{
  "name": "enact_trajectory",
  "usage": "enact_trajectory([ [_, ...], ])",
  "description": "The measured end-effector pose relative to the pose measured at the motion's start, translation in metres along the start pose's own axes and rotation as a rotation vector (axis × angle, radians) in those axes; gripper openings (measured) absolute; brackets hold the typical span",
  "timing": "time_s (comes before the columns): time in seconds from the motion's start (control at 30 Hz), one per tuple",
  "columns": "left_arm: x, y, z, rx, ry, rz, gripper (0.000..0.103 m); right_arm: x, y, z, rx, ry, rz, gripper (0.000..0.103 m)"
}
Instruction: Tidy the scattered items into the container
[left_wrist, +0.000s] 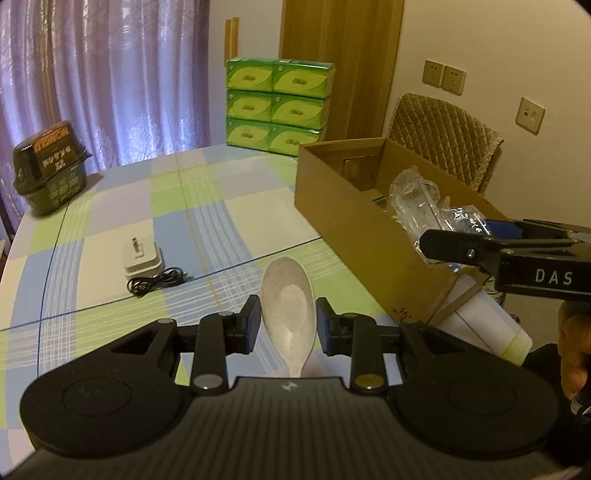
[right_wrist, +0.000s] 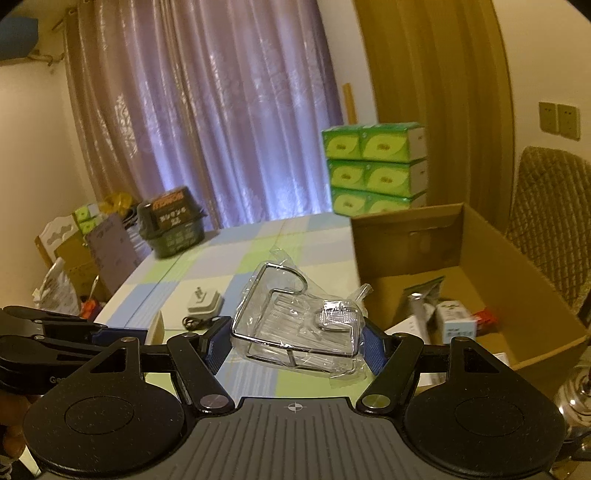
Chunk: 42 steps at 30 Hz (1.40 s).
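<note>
Both grippers are loaded: left gripper (left_wrist: 287, 324) pinches a speckled spoon (left_wrist: 289, 306) over the table (left_wrist: 110, 206), right gripper (right_wrist: 295, 341) clamps a bagged wire rack (right_wrist: 295, 325) just left of the cardboard box (right_wrist: 517, 280).

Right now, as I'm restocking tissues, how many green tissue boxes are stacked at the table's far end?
6: the green tissue boxes form a stack two wide and three high, against the wooden door. More may be hidden behind them.
</note>
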<state>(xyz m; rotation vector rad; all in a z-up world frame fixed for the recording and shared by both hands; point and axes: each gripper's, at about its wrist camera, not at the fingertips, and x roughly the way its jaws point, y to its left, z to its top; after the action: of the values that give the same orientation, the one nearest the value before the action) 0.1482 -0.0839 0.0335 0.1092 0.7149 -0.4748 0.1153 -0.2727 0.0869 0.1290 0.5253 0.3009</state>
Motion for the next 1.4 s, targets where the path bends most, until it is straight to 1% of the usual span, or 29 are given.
enact_trajectory([
  [0.37,0.008,-0.04,0.018,0.024,0.008,-0.048,0.026,-0.026,-0.039,0.009,0.039,-0.049,-0.063,0.073],
  [0.47,0.012,-0.05,0.024,0.015,0.01,-0.068,0.026,-0.029,-0.054,0.009,0.05,-0.053,-0.086,0.073],
  [0.63,0.022,-0.066,0.038,-0.017,0.014,-0.107,0.026,-0.035,-0.078,0.01,0.058,-0.056,-0.121,0.073],
  [0.87,0.043,-0.087,0.066,-0.047,0.025,-0.148,0.026,-0.034,-0.108,0.015,0.062,-0.054,-0.152,0.073],
  [1.07,0.063,-0.103,0.09,-0.102,0.029,-0.189,0.026,-0.029,-0.129,0.019,0.054,-0.043,-0.163,0.073],
  [1.4,0.092,-0.118,0.12,-0.196,0.02,-0.226,0.026,-0.018,-0.151,0.027,0.034,-0.033,-0.164,0.073],
])
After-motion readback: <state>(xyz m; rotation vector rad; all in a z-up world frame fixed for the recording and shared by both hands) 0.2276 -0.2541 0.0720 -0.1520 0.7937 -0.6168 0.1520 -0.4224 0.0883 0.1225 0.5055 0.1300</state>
